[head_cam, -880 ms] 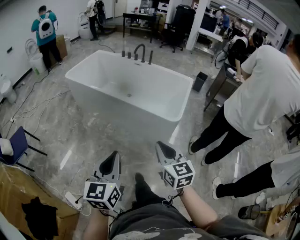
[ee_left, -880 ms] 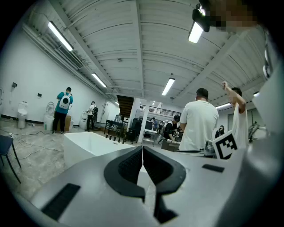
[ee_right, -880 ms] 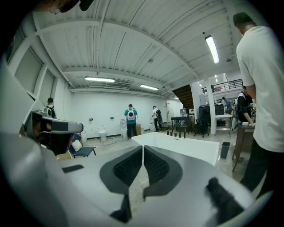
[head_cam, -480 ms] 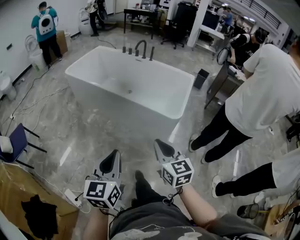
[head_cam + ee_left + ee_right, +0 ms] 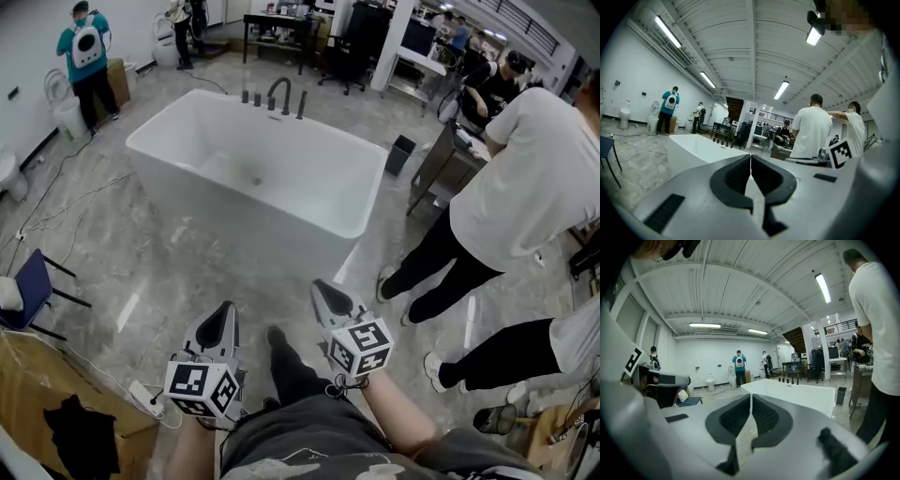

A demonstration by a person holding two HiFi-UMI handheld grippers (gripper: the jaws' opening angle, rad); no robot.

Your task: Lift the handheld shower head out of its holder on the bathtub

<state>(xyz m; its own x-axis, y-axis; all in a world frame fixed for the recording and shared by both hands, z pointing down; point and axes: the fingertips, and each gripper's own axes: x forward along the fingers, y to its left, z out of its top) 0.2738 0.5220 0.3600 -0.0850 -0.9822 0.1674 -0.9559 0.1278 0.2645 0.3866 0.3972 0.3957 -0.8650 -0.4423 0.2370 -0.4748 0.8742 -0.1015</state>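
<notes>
A white freestanding bathtub [image 5: 281,220] stands on the marble floor ahead of me. At its far rim are dark tap fittings, with the upright handheld shower head [image 5: 301,103] at their right and a curved spout [image 5: 278,92] beside it. Both grippers are held low, well short of the tub. My left gripper [image 5: 226,314] is shut with nothing in it. My right gripper [image 5: 323,292] is shut and empty too. The tub shows in the left gripper view [image 5: 693,147] and the right gripper view [image 5: 797,394], beyond the jaws.
A person in a white shirt [image 5: 525,178] stands close at the right, another leg [image 5: 497,356] below. A small dark bin [image 5: 400,161] sits right of the tub. A blue chair [image 5: 33,286] and cables lie left. Two people [image 5: 84,52] stand at the far left.
The view has shifted slightly toward the tub. Both grippers keep about the same place low in the picture, still shut.
</notes>
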